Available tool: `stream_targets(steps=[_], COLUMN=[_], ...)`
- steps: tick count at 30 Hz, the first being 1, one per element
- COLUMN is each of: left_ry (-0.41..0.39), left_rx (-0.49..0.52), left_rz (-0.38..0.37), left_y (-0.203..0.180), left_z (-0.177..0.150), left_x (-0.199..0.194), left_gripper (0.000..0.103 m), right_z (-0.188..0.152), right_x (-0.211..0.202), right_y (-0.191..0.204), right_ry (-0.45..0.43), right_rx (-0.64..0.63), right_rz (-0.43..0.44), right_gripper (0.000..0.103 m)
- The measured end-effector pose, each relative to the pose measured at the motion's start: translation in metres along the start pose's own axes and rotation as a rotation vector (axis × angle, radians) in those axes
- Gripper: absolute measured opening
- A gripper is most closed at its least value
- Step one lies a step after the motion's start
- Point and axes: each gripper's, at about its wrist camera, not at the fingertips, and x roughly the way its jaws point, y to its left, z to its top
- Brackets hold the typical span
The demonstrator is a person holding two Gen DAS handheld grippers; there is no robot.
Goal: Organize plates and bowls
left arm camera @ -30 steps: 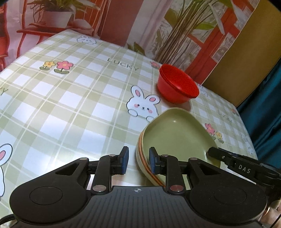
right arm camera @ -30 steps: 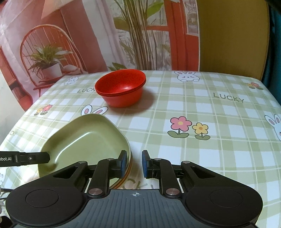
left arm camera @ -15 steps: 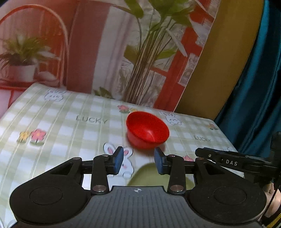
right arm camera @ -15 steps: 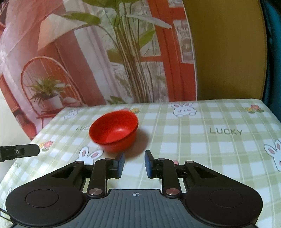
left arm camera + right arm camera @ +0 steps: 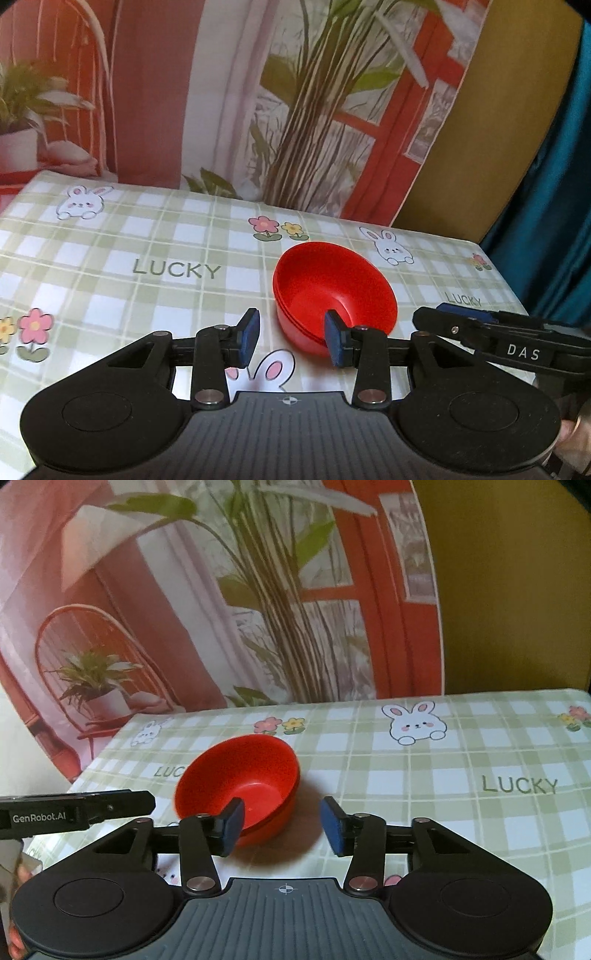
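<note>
Both grippers faced the red bowls, holding nothing.

Nearest, the left gripper [image 5: 291, 341] stood partly open and empty; the right gripper [image 5: 281, 826] was opening, nothing between its jaws. Just beyond them the stacked red bowls [image 5: 334, 295] sat upright on the checked tablecloth [image 5: 110, 266]. A good grasp would probably straddle the near rim squarely, one jaw inside, before closing.

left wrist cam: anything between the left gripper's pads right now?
No. The left gripper has only tablecloth showing in its gap, and the red bowls sit beyond the fingertips, untouched.
</note>
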Motion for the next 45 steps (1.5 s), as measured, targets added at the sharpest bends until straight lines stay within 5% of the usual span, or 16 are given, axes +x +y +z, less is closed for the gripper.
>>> stream_targets(steps=[11, 19, 23, 45], left_ry=[0.069, 0.061, 0.064, -0.015], left_rx=[-0.049, -0.051, -0.045, 0.012], left_rz=[-0.004, -0.036, -0.025, -0.009], left_y=[0.006, 0.007, 0.005, -0.022], left_z=[0.003, 0.0, 0.0, -0.005], left_x=[0.046, 0.051, 0.05, -0.038], left_gripper=[0.039, 0.023, 0.021, 0.022], right_z=[0.002, -0.001, -0.001, -0.006], right_x=[0.039, 0.051, 0.048, -0.035], right_y=[-0.007, 0.007, 0.011, 0.035], right_ry=[0.057, 0.075, 0.073, -0.041], right_rx=[0.01, -0.019, -0.014, 0.016], right_rz=[-0.043, 0.012, -0.002, 0.053], right_gripper=[0.05, 0.024, 0.02, 0.018])
